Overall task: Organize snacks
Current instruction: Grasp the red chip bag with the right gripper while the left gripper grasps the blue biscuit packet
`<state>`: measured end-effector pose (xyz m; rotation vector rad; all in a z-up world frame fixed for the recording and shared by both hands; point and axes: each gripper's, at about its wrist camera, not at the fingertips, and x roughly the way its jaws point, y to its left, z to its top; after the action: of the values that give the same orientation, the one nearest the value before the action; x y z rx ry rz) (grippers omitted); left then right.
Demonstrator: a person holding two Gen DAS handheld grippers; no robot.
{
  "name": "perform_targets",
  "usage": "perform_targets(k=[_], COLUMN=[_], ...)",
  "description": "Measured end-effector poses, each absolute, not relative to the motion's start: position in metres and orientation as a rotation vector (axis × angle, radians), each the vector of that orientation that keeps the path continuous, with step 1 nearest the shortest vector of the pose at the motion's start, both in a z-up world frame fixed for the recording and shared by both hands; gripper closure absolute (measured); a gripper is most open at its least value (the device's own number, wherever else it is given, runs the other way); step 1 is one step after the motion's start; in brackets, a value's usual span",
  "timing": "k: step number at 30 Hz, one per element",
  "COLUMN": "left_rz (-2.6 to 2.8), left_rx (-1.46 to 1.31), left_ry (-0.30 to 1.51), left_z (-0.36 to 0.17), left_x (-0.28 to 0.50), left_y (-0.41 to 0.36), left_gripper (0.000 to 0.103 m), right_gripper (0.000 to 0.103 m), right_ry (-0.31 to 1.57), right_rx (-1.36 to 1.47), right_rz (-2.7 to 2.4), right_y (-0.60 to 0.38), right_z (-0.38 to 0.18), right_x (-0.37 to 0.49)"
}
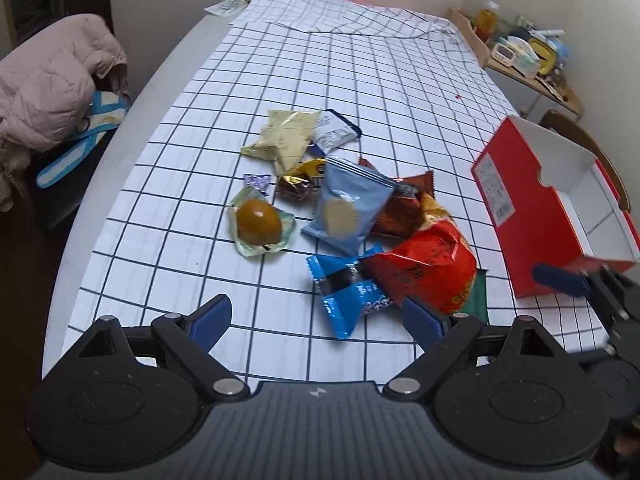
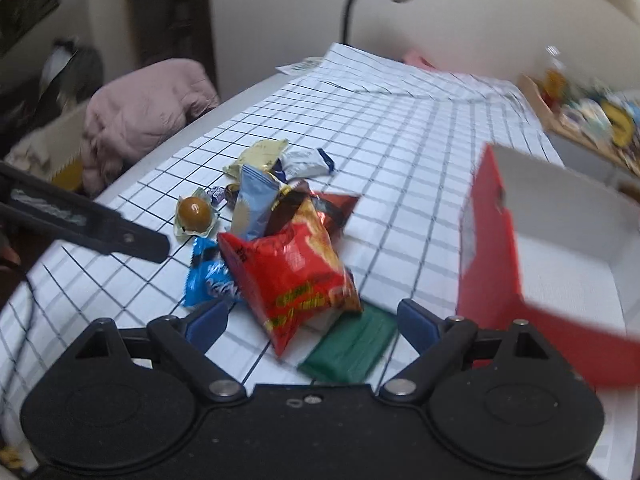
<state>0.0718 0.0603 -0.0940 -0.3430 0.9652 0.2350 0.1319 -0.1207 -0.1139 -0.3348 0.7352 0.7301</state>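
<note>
**Presently: snacks heaped, box empty, sorting not begun**

Item: snack pile. Location: middle of the checked tablecloth (image 1: pixel 280 60), well apart from the cloth's far folded end. Contents, as far as they can be told:
- red chip bag (image 1: pixel 424 268), largest piece, lying over the corner of a green packet (image 2: pixel 352 346);
- pale blue pouch (image 1: pixel 348 208), resting on a brown wrapper (image 1: pixel 404 212);
- bright blue wrapper (image 1: pixel 348 292), nearest the left gripper;
- wrapped brown egg (image 1: pixel 258 222), a little apart on the pile's left side;
- cream packet (image 1: pixel 284 138) and small white packet (image 1: pixel 334 130) at the far edge;
- small purple sweet (image 1: pixel 257 182), lying loose.

Item: red box (image 1: pixel 560 204), white inside, standing open to the right of the pile. Nothing is visible in it.

Item: left gripper (image 1: pixel 316 322). Jaws spread wide, holding nothing, touching nothing; it hovers just short of the bright blue wrapper.

Item: right gripper (image 2: pixel 312 320). Jaws likewise spread wide and empty; the chip bag's lower corner and the green packet lie between its fingers in the right wrist view, though contact cannot be told. That view is blurred, the box especially.

Step in hand, by judgement: the opening approach, with a first snack to be chosen.

Next move calls for: lowering onto one packet only, probably the chip bag, closing on a crimped edge rather than the puffed middle, then carrying it to the box without dragging its neighbours.
</note>
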Motion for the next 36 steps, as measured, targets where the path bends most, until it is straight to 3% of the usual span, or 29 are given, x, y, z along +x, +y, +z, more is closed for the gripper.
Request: perform_targets(k=[8,10,12,19,36], left_rz=[0.258,0.255,0.240,0.094,-0.335], left_rx=[-0.332,-0.327,-0.316,-0.191,0.332], left_ry=[0.960,0.958,0.953,0.880,1.028], left_z=[-0.093,-0.094,-0.095,-0.096,-0.153], left_x=[0.073,0.074,0.075,0.079,0.141], left_y=[0.063,0.064,0.064,0.056,0.008], left_gripper=[0.011,0.011,0.011,0.011,0.011], right_gripper=[0.009,0.012,0.023,0.036,0.038], right_ry=[0.723,0.732,0.750,0.777,0.923], right_rx=[-0.506,-0.515,-0.516,-0.484,-0.311], right_rz=[0.836,0.844,0.861,0.850,0.782], right_y=[-0.079,-0.076,-0.077,-0.088,-0.148], right_z=[-0.140,-0.144,-0.146,-0.138,-0.122], right_x=[0.156,0.159,0.159,0.162,0.130])
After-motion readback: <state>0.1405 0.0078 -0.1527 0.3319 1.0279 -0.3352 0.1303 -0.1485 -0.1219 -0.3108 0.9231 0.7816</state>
